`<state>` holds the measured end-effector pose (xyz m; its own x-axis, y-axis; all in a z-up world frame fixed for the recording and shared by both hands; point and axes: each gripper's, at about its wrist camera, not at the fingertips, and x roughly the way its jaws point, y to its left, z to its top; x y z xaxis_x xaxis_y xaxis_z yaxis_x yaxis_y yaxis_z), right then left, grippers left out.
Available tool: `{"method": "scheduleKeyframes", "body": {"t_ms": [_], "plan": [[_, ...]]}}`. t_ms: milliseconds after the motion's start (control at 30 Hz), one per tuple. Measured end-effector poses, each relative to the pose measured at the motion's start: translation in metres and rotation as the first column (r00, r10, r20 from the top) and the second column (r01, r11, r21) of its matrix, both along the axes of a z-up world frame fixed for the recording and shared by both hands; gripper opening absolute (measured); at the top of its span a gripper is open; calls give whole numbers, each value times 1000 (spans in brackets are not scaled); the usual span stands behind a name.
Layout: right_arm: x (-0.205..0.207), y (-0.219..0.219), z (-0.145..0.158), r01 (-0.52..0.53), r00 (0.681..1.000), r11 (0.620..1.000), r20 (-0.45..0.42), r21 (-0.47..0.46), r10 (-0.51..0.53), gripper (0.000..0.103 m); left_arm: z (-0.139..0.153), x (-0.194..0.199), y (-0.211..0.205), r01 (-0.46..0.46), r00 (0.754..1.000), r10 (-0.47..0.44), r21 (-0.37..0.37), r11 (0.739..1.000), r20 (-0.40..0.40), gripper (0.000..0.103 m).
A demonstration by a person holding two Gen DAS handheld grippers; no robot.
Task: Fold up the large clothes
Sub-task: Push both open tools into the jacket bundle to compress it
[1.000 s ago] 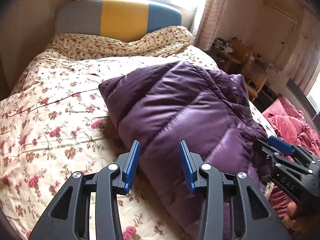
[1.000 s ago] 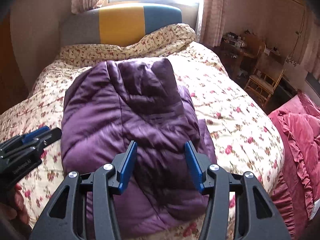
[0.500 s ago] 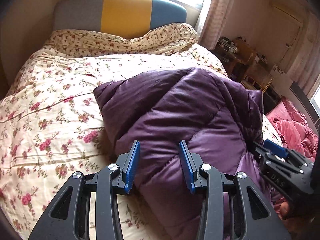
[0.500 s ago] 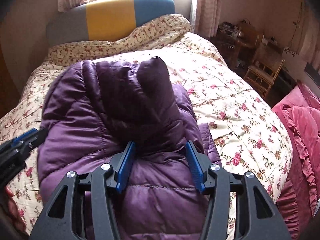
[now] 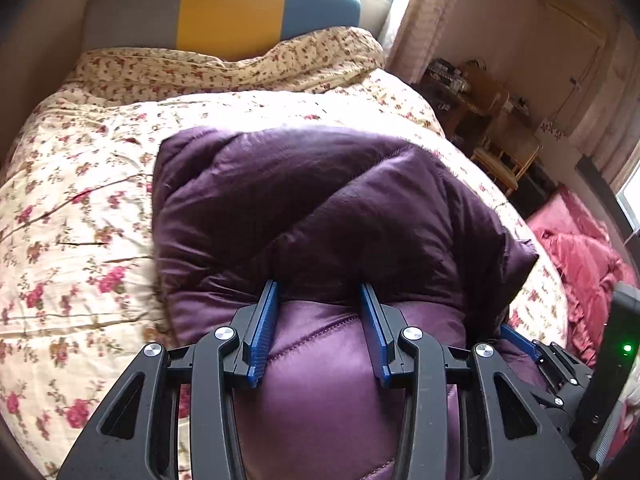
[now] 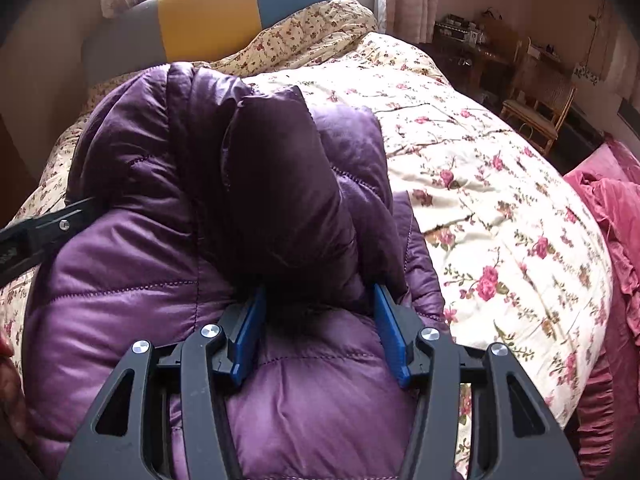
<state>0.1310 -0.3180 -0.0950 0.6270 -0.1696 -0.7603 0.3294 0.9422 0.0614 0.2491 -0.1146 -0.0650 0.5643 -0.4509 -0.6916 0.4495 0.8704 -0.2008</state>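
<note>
A purple quilted puffer jacket (image 5: 320, 208) lies bunched and partly folded on a floral bed cover (image 5: 80, 200). A darker folded layer rests on top of its lighter lower panel. My left gripper (image 5: 318, 292) is open, low over the near part of the jacket, its blue fingertips at the edge of that dark layer. My right gripper (image 6: 318, 292) is open too, its tips against a dark padded fold on the jacket (image 6: 140, 280). Neither pair of pads presses cloth. The right gripper (image 5: 532, 350) shows at the left view's lower right, the left gripper (image 6: 44, 224) at the right view's left edge.
A grey, yellow and blue headboard (image 5: 228, 12) stands at the bed's far end under a window. Dark pink bedding (image 6: 612, 208) lies off the bed's right side. A wooden chair (image 6: 540, 108) and a cluttered desk (image 6: 468, 40) stand by the right wall.
Both grippers have come forward and down onto the jacket, which now fills more of each view. Their jaw gaps look unchanged. The dark top fold now sits at both sets of fingertips.
</note>
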Motion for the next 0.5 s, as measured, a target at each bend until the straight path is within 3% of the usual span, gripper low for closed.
{"method": "scheduleKeyframes", "body": {"t_ms": [200, 500], "plan": [[-7, -1, -9, 1, 999, 1000, 47, -6, 0, 50, -20, -3, -19, -7, 999, 3, 78, 997, 42, 41], [-6, 0, 6, 9, 1000, 1000, 25, -18, -8, 53, -22, -4, -20, -25, 997, 17, 102, 994, 75, 41]]}}
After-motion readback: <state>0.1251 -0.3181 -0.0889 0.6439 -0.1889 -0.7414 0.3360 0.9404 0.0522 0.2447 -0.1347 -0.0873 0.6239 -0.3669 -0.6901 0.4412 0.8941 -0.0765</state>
